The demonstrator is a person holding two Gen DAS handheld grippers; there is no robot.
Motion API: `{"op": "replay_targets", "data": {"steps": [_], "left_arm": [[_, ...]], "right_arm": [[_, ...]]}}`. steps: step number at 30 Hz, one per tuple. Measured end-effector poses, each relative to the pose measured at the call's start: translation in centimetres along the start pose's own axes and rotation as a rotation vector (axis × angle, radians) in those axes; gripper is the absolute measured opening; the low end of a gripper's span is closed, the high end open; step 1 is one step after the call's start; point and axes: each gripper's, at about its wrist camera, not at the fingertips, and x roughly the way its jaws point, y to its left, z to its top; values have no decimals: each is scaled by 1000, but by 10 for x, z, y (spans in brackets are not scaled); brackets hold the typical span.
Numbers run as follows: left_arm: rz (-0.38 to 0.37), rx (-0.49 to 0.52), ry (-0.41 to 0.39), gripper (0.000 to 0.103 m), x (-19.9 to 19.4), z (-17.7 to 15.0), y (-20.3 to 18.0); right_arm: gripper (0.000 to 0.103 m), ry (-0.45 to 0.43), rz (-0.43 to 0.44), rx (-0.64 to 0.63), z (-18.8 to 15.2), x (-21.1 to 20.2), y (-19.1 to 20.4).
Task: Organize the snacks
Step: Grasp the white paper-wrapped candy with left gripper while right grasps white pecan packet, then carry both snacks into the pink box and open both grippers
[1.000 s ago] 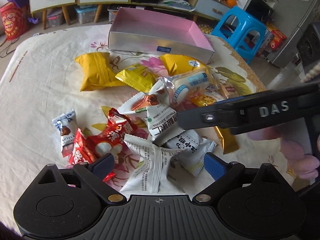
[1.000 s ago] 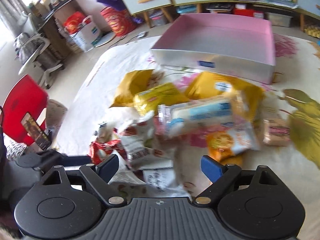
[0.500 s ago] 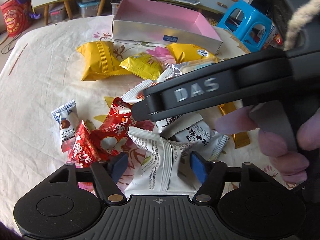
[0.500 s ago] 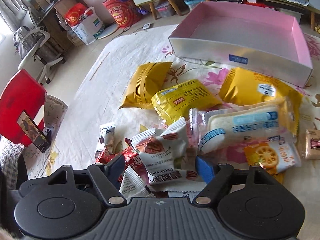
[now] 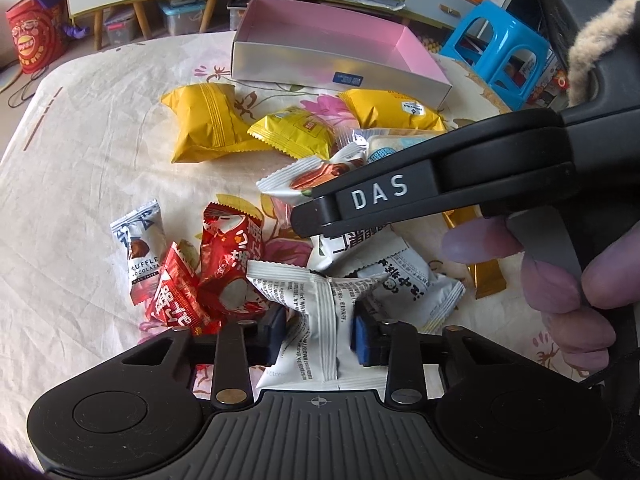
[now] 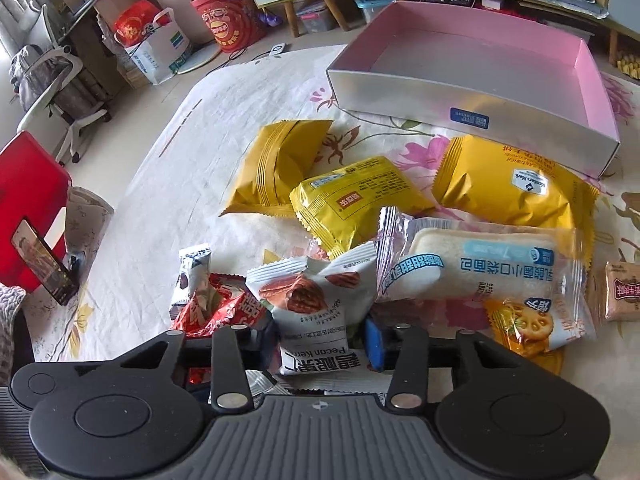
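Left gripper (image 5: 318, 326) closing, crumpled white packet (image 5: 320, 312)

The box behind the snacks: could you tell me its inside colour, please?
Pink inside the box, silver outside; clearest in the right wrist view.

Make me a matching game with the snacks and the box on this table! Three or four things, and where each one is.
Things:
1. white packet printed with black text
2. pecan packet
3. pink box
4. truffle chocolate

Places:
A. at the far side of the table, with nothing inside
B. between the right gripper's closing jaws
C. lying flat, left of the red packets
D. between the left gripper's closing jaws

Pairs: 1-D, 2-B, 3-A, 4-C
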Motion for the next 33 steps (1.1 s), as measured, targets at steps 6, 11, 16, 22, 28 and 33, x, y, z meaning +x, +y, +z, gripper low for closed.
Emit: {"op": "replay_targets", "data": {"steps": [6, 11, 16, 22, 28, 33], "left_arm": [[-3, -2, -17, 26, -8, 1, 2], [-9, 0, -44, 25, -18, 3, 2], [-22, -5, -81, 25, -30, 9, 1], [-19, -20, -141, 25, -43, 23, -2], [-16, -66, -193, 24, -47, 48, 1], [-3, -95, -250, 24, -49, 78, 4]], "right_arm": [[30, -16, 9, 4, 1, -8, 2], [30, -41, 35, 26, 4, -20, 0], [30, -78, 61, 50, 10, -36, -2], [30, -149, 74, 111, 22, -58, -15], [30, -233, 80, 184, 39, -78, -38], [30, -294, 92, 283, 50, -87, -74]]}}
